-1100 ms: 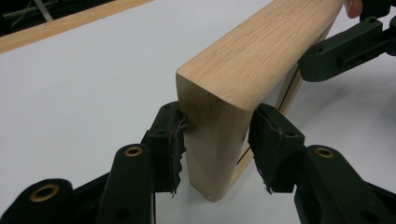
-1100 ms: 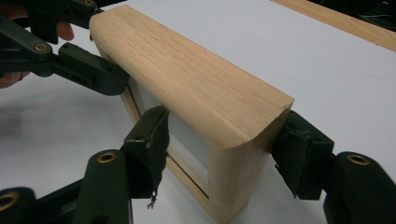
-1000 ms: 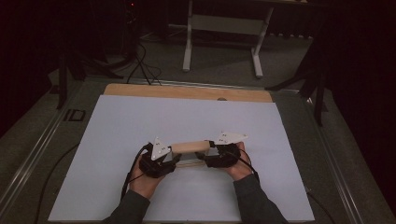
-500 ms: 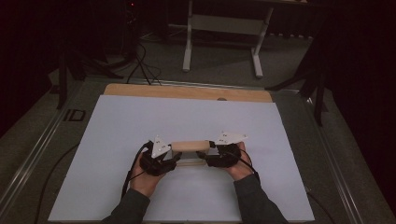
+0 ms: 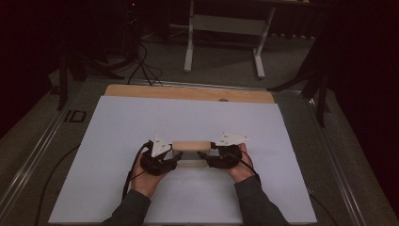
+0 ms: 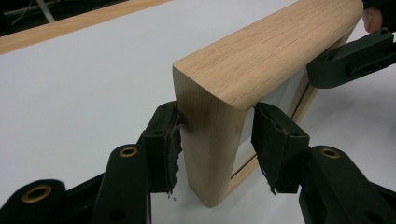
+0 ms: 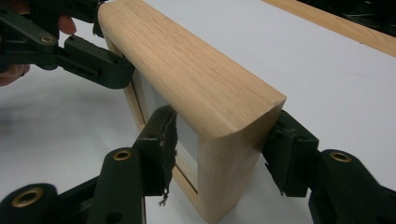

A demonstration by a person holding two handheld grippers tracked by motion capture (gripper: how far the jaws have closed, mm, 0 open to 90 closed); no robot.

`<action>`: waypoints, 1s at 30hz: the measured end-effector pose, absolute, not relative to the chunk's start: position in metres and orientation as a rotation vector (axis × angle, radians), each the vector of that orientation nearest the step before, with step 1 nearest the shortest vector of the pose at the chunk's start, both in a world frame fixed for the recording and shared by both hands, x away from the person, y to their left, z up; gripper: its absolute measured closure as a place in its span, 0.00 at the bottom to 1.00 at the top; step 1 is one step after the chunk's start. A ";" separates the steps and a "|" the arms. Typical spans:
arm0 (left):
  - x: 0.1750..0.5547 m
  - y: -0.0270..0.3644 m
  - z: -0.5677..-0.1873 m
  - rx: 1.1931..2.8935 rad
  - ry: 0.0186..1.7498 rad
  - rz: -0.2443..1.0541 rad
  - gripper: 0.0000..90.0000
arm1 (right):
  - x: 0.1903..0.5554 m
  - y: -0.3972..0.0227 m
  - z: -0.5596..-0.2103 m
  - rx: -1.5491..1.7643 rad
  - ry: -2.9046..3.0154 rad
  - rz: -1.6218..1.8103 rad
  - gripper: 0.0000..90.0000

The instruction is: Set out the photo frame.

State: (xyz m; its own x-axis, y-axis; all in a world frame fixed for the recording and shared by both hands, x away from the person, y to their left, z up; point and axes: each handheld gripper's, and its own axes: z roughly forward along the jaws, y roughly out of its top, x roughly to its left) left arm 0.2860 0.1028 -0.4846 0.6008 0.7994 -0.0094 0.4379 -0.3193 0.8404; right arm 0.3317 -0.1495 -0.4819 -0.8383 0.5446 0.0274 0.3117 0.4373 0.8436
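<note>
Right tongs (image 7: 219,154) tighter on frame (image 7: 196,84)

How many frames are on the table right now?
1. The wooden frame stands on edge near the middle of the white sheet, with the left gripper and right gripper at its ends.

Left gripper (image 5: 176,157): fingers (image 6: 161,144) point inward, spread.
Right gripper (image 5: 203,156): fingers (image 7: 156,151) point inward, just narrowing.
Forearms: low, converging.
</note>
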 end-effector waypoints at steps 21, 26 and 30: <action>0.296 0.110 -0.484 1.950 0.997 0.568 0.58 | 0.339 -0.137 -0.484 0.757 2.419 1.330 0.52; 0.299 0.111 -0.484 1.946 1.003 0.576 0.57 | 0.343 -0.134 -0.484 0.760 2.414 1.323 0.51; 0.301 0.111 -0.484 1.943 1.006 0.579 0.57 | 0.344 -0.133 -0.484 0.761 2.412 1.319 0.51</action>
State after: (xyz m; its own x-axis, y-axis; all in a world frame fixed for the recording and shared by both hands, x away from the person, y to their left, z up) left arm 0.3010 0.1114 -0.4839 0.5691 0.8221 0.0174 0.4286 -0.3146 0.8470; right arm 0.3439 -0.1326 -0.4839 -0.8192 0.5736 0.0003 0.3095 0.4416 0.8421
